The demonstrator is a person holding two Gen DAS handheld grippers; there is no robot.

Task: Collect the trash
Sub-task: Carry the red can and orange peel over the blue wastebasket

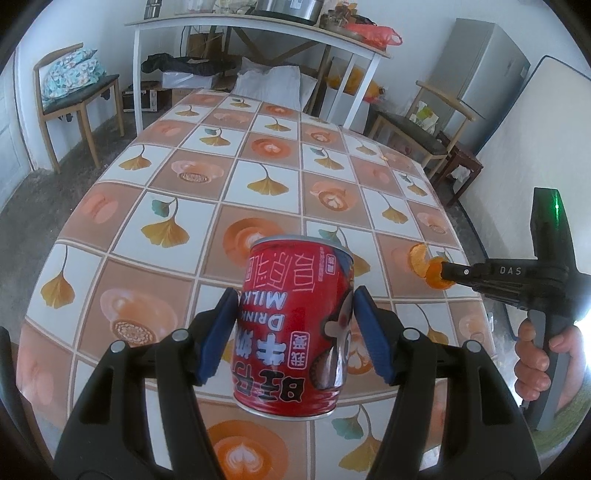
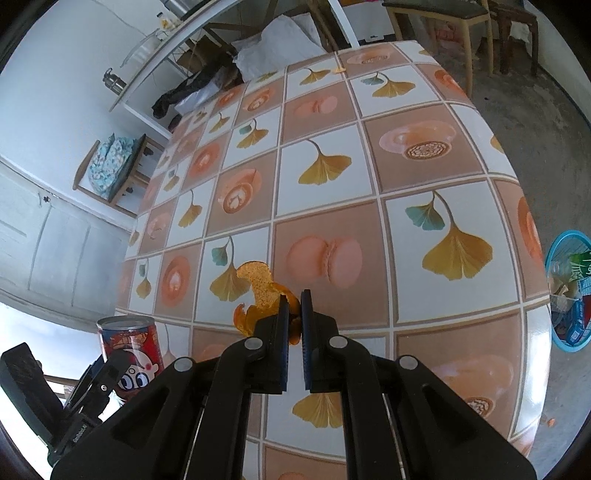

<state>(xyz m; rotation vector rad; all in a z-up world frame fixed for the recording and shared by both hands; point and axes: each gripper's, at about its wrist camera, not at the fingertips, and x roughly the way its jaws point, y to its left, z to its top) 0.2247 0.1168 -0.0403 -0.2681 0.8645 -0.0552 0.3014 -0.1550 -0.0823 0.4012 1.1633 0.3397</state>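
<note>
My left gripper [image 1: 293, 332] is shut on a red milk drink can [image 1: 291, 325], held upside down above the table's near edge. The can also shows in the right wrist view [image 2: 131, 350], at the lower left. My right gripper [image 2: 294, 314] is shut on a curled orange peel [image 2: 258, 291] and holds it just above the patterned tablecloth [image 2: 369, 184]. In the left wrist view the right gripper [image 1: 445, 275] comes in from the right with the orange peel [image 1: 424, 266] at its tip.
A blue trash basket [image 2: 554, 328] with wrappers in it stands on the floor right of the table. Wooden chairs [image 1: 74, 96] stand on either side. A white shelf table [image 1: 258, 26] with pots is beyond the far edge.
</note>
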